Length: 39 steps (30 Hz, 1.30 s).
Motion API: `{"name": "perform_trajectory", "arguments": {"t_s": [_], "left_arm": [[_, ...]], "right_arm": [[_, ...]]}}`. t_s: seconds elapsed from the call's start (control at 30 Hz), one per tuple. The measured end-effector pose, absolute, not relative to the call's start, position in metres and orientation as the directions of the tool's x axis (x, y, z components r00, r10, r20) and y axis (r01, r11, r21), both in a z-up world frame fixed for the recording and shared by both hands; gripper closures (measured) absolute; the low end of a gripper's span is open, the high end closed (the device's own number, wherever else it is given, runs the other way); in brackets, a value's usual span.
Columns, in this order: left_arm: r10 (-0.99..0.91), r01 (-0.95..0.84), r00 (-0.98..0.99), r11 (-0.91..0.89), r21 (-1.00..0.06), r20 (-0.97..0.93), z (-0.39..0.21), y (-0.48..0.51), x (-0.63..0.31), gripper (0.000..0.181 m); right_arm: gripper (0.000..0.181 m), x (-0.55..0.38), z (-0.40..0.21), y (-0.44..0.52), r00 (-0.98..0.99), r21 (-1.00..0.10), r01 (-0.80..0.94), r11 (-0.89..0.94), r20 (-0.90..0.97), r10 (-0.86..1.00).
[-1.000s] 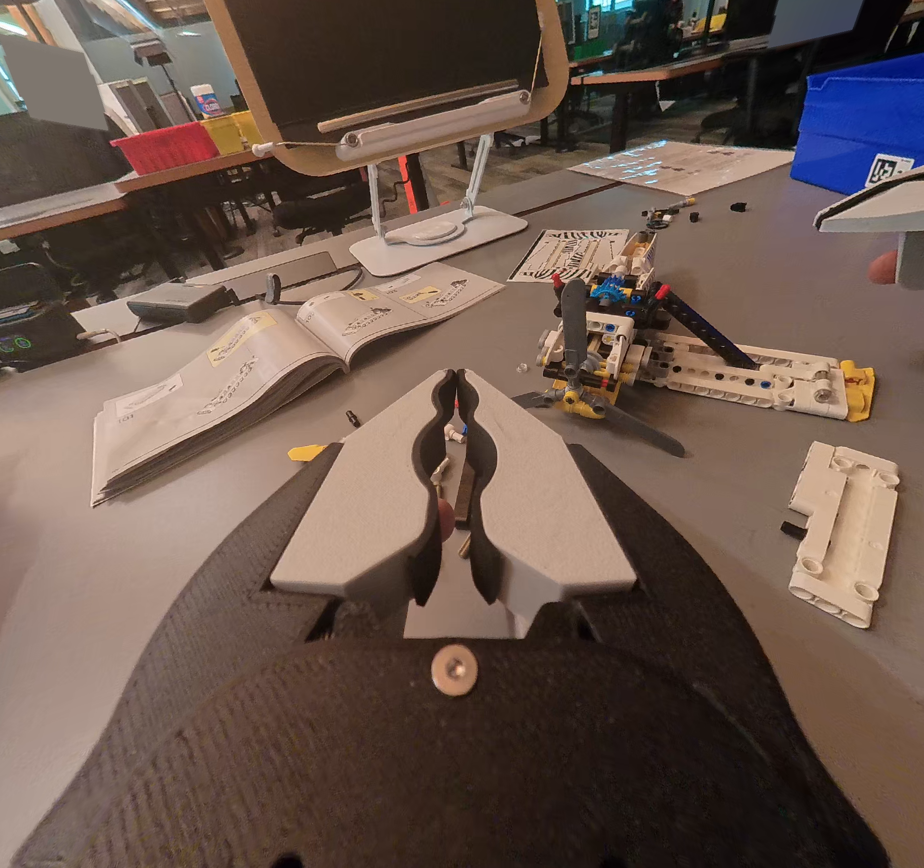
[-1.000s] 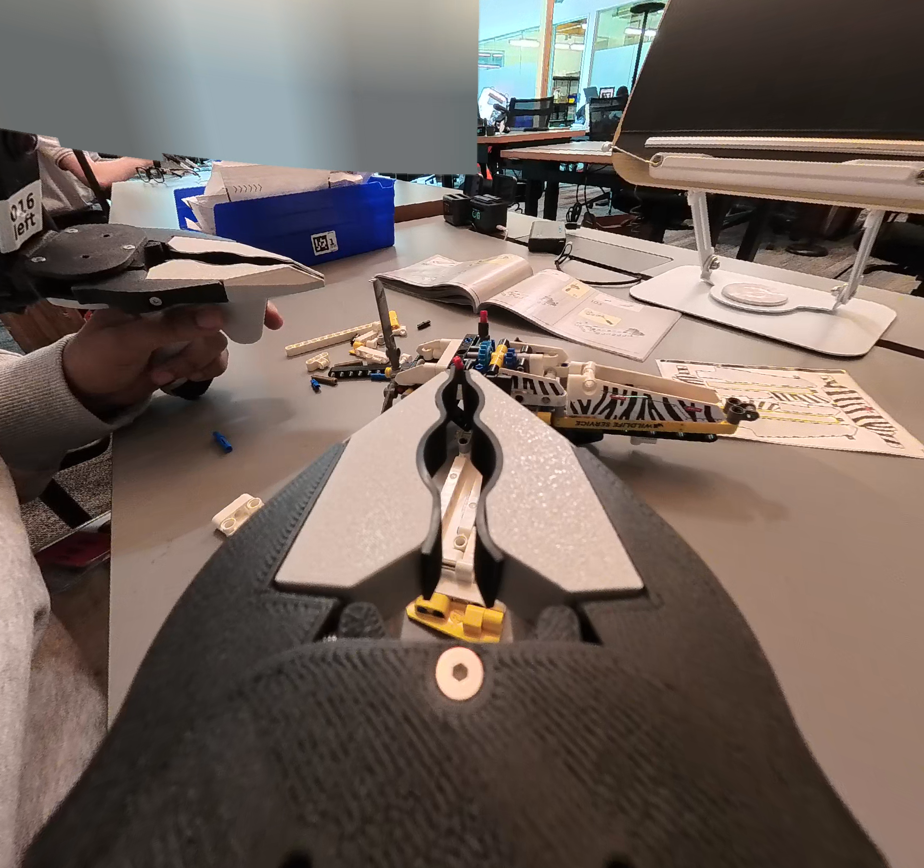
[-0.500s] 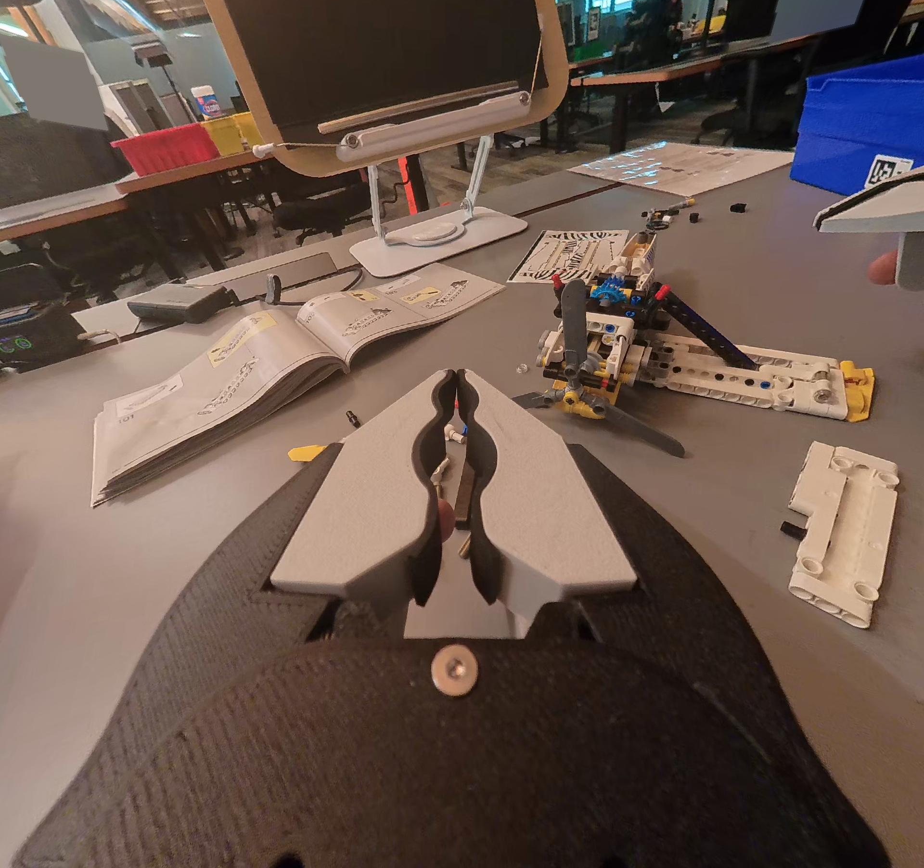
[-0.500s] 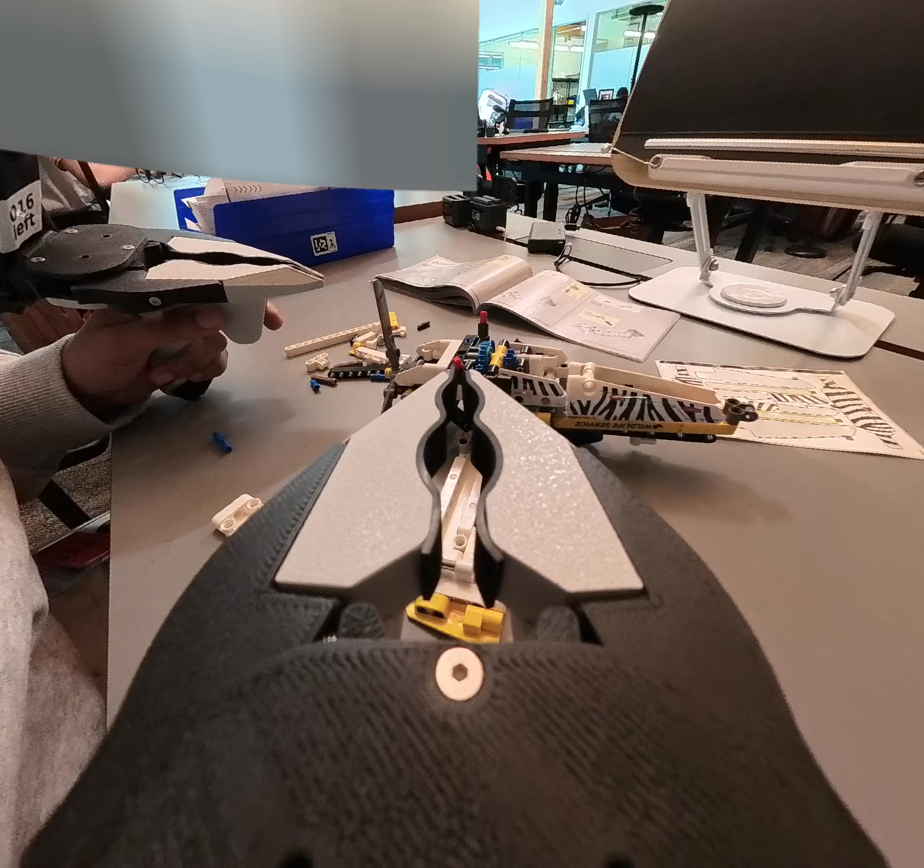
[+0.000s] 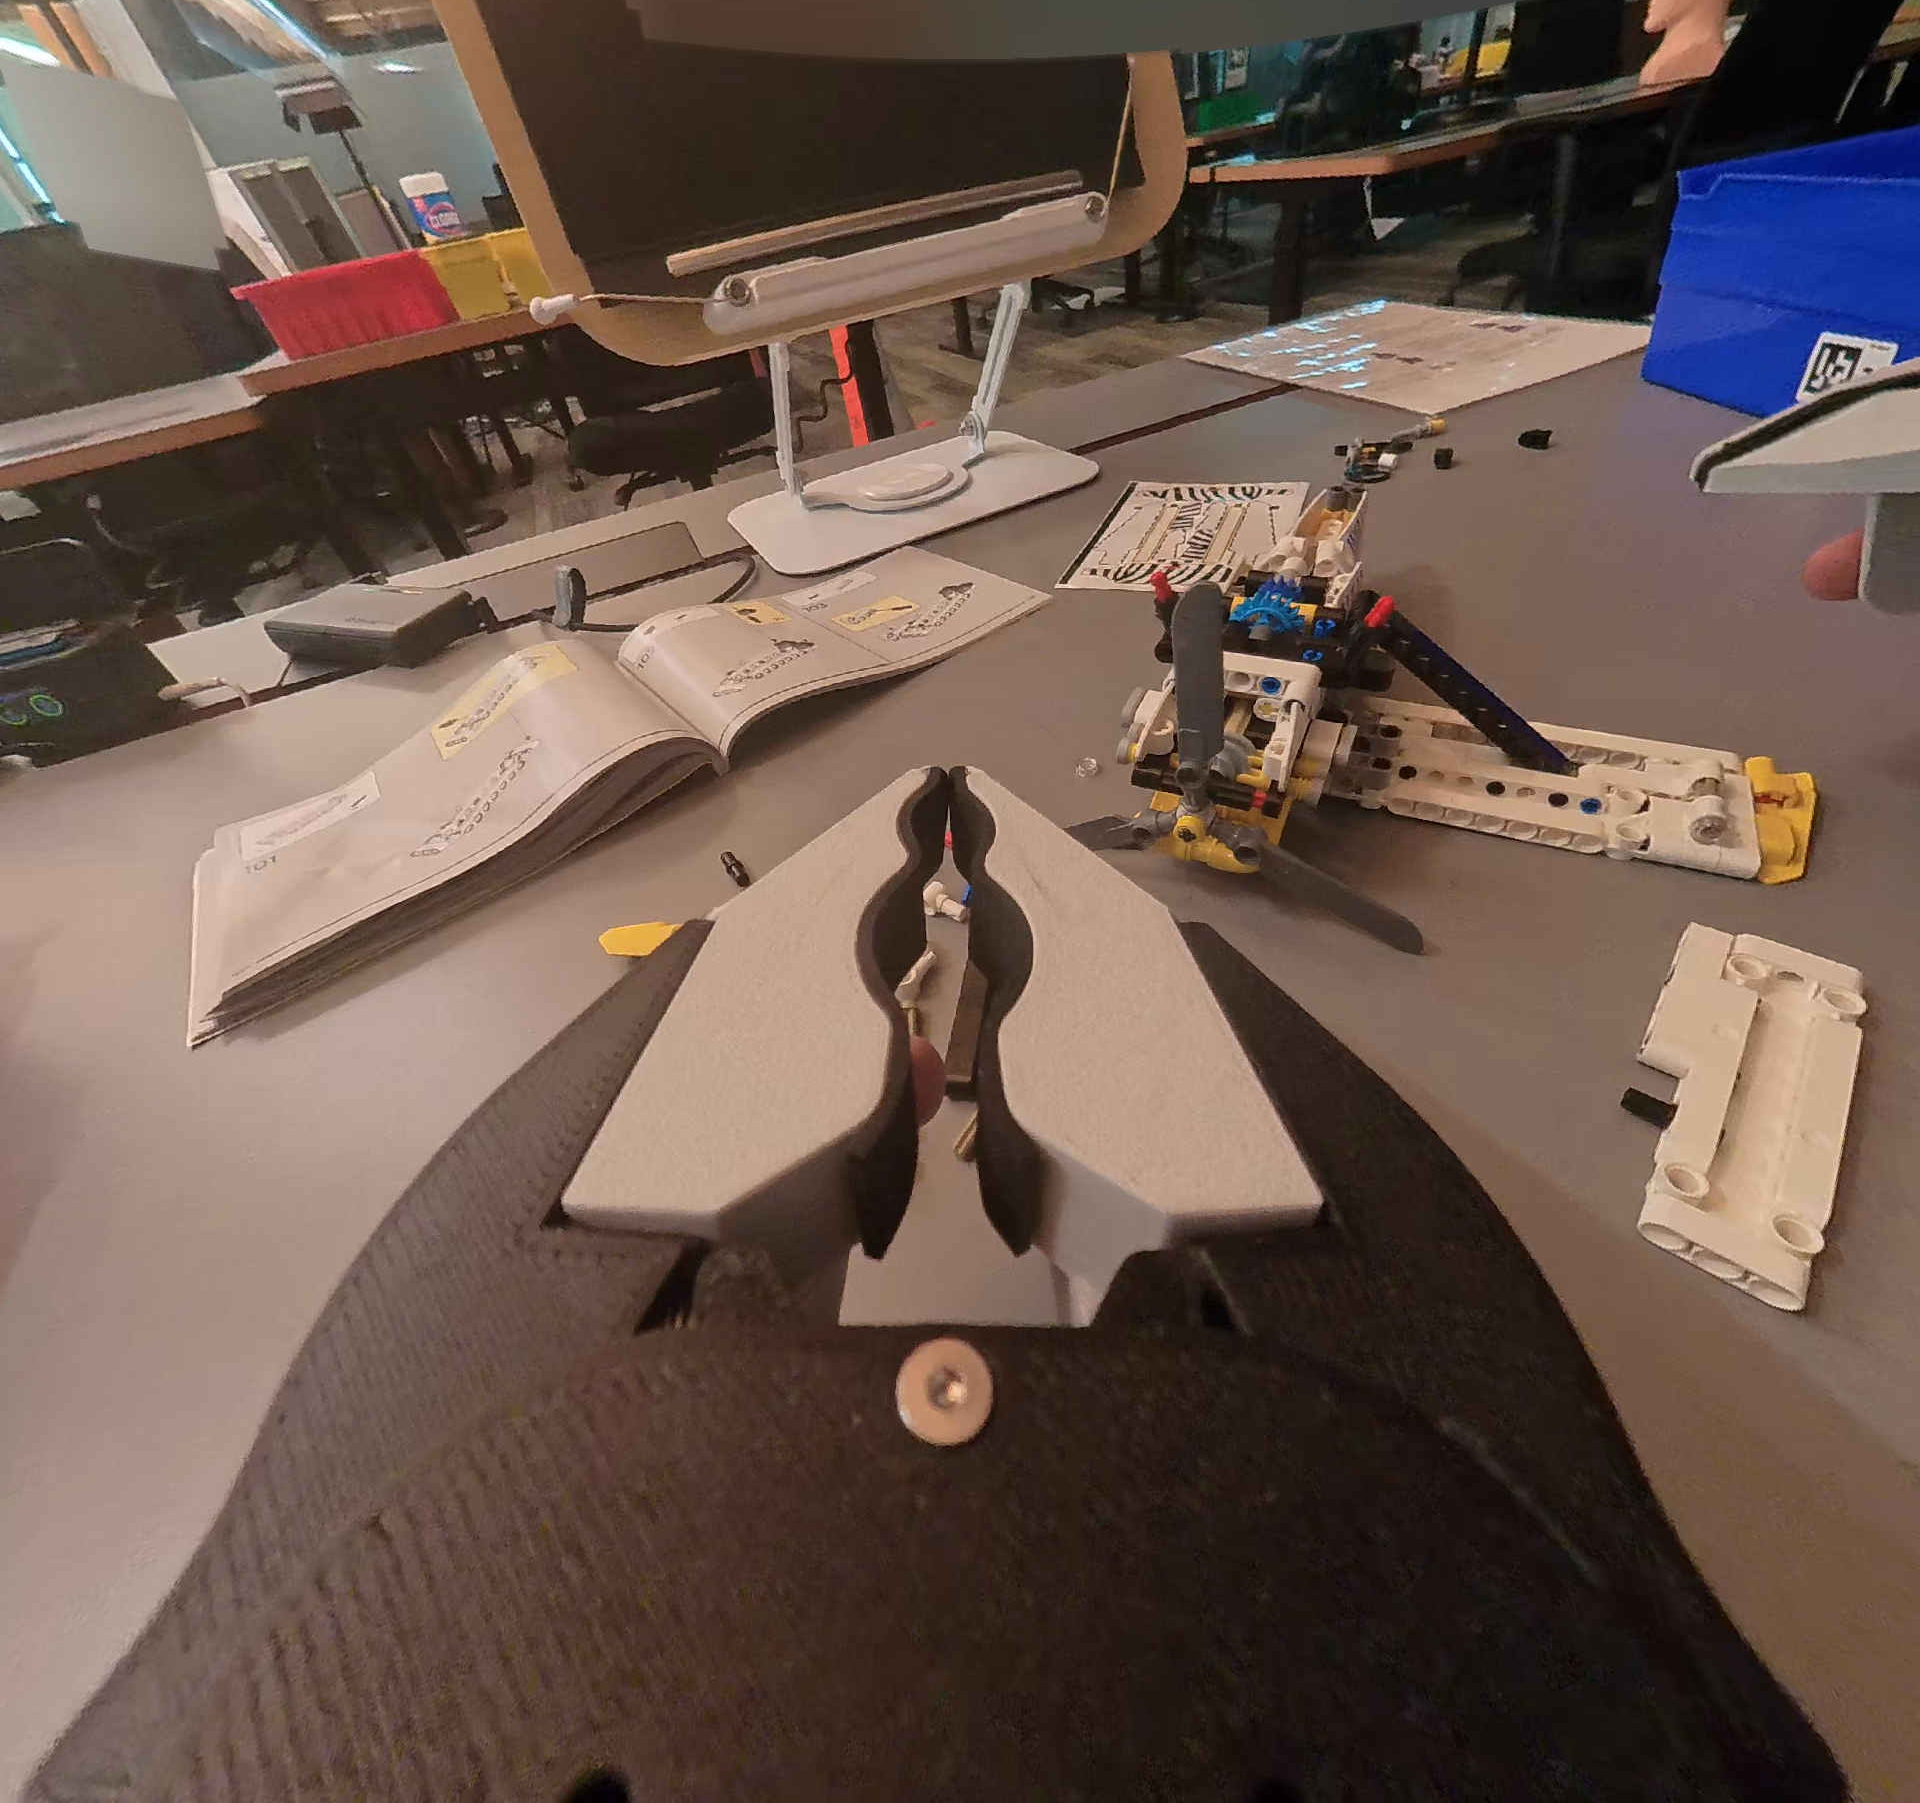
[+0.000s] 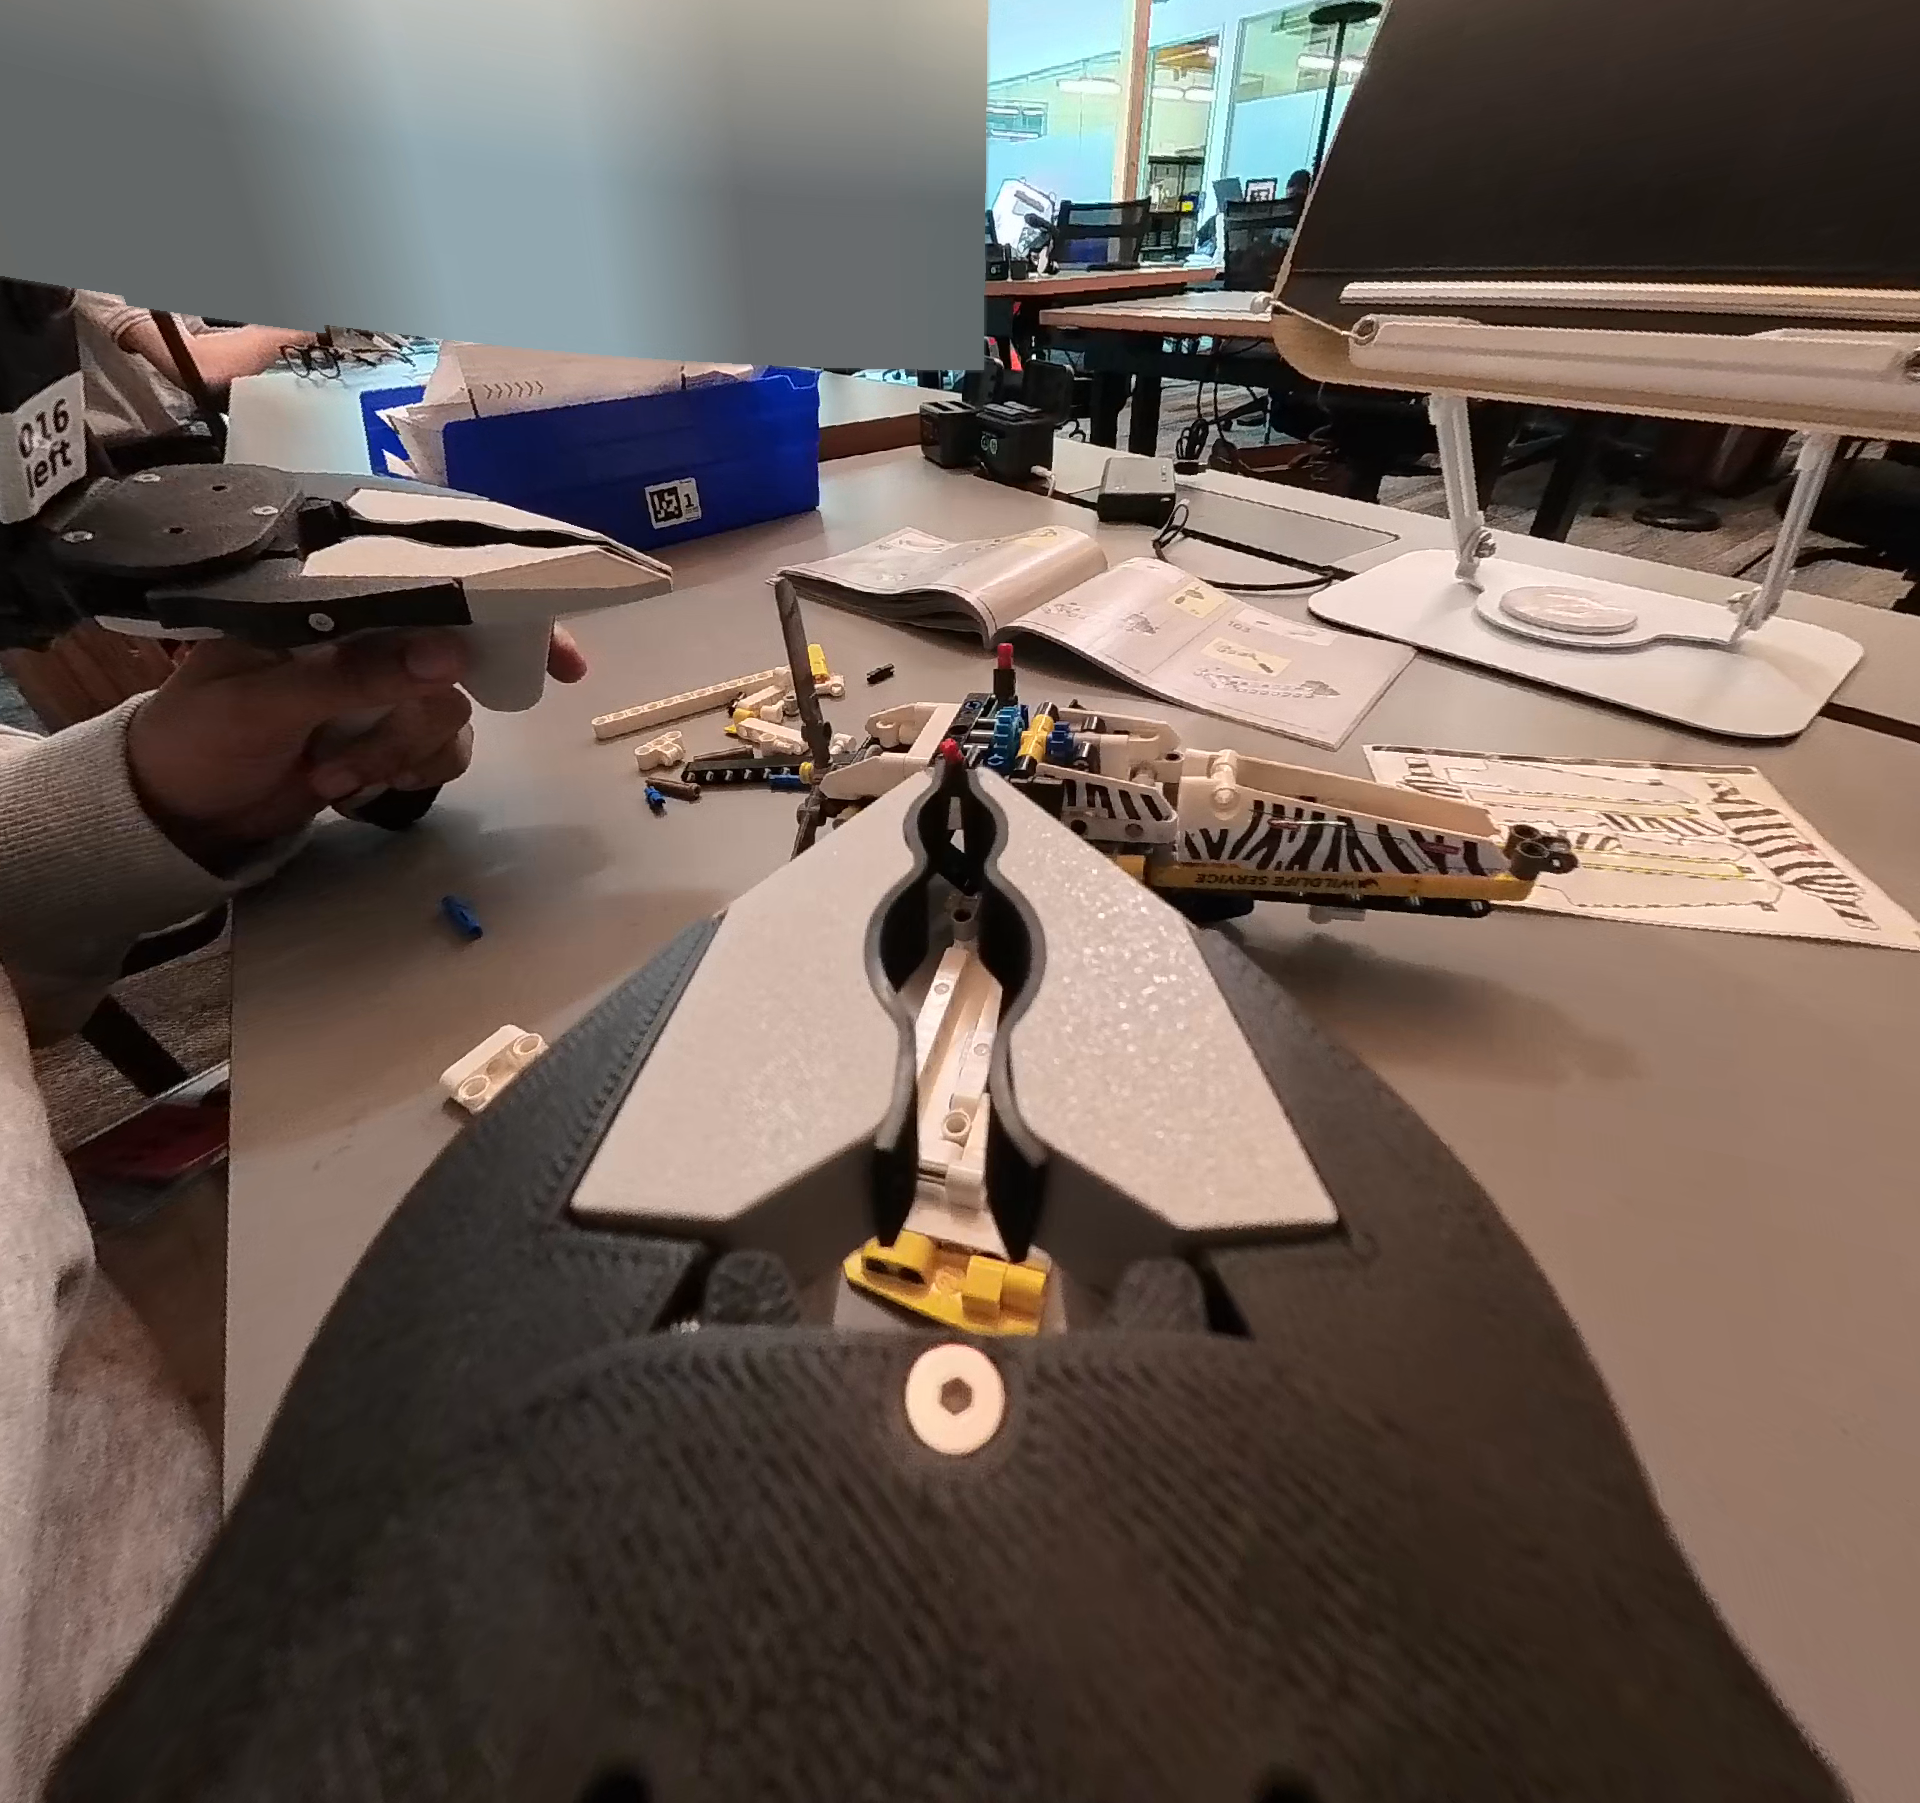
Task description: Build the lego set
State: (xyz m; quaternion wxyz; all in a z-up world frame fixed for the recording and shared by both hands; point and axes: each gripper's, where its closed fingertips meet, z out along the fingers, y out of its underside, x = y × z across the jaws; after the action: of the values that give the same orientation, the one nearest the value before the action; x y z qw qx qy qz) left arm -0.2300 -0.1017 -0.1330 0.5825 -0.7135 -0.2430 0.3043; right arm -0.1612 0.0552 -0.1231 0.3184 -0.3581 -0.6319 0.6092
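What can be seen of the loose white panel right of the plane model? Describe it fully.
The white panel lies flat on the grey table, apart from the plane model. It looks like glossy plastic: long, stepped at one corner, with round holes at its corners and ribs running lengthwise. A small black peg sits at its notched edge. Neither gripper touches it.

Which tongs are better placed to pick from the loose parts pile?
Left, probably. The left tongs hover right by the loose parts pile; the right tongs sit over the model, farther off.
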Motion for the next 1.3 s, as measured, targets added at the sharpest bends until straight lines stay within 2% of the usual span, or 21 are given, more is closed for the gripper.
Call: {"name": "perform_trajectory", "arguments": {"t_s": [0.27, 0.4, 0.5, 0.57, 0.63, 0.77, 0.87, 1.0, 1.3], "left_arm": [[0.723, 0.081, 0.69, -0.112, -0.99, -0.026, -0.132, -0.112, -0.24, 0.181], [0.757, 0.142, 0.647, -0.002, -0.99, 0.091, -0.129, -0.131, -0.25, 0.181], [0.785, 0.194, 0.605, 0.015, -0.981, 0.132, -0.134, -0.147, -0.262, 0.181], [0.794, 0.248, 0.592, -0.018, -0.969, 0.137, -0.141, -0.151, -0.269, 0.18], [0.791, 0.298, 0.599, -0.074, -0.952, 0.126, -0.145, -0.149, -0.277, 0.17], [0.761, 0.308, 0.648, -0.228, -0.924, 0.029, -0.149, -0.135, -0.305, 0.164], [0.725, 0.416, 0.688, -0.376, -0.828, 0.016, -0.178, -0.118, -0.329, 0.156], [0.722, 0.591, 0.682, -0.452, -0.668, 0.114, -0.217, -0.109, -0.345, 0.14], [0.726, 0.577, 0.683, -0.474, -0.665, 0.074, -0.225, -0.111, -0.349, 0.178]], "right_arm": [[0.181, -0.161, -0.123, 0.055, -0.541, -0.998, 0.065, 0.001, -0.034, 0.84], [0.181, -0.161, -0.123, 0.055, -0.542, -0.998, 0.063, 0.0, -0.034, 0.84], [0.181, -0.161, -0.122, 0.055, -0.541, -0.998, 0.056, -0.003, -0.033, 0.84], [0.181, -0.161, -0.123, 0.055, -0.544, -0.998, 0.061, -0.004, -0.037, 0.838], [0.181, -0.161, -0.124, 0.054, -0.551, -0.997, 0.071, 0.0, -0.04, 0.834], [0.181, -0.159, -0.122, 0.053, -0.546, -0.999, 0.042, 0.013, -0.012, 0.838], [0.181, -0.157, -0.119, 0.053, -0.536, -1.0, 0.011, 0.021, 0.012, 0.844], [0.181, -0.155, -0.117, 0.054, -0.532, -1.0, -0.011, 0.024, 0.027, 0.847], [0.181, -0.153, -0.116, 0.051, -0.539, -0.999, -0.028, 0.032, 0.042, 0.841]]}}
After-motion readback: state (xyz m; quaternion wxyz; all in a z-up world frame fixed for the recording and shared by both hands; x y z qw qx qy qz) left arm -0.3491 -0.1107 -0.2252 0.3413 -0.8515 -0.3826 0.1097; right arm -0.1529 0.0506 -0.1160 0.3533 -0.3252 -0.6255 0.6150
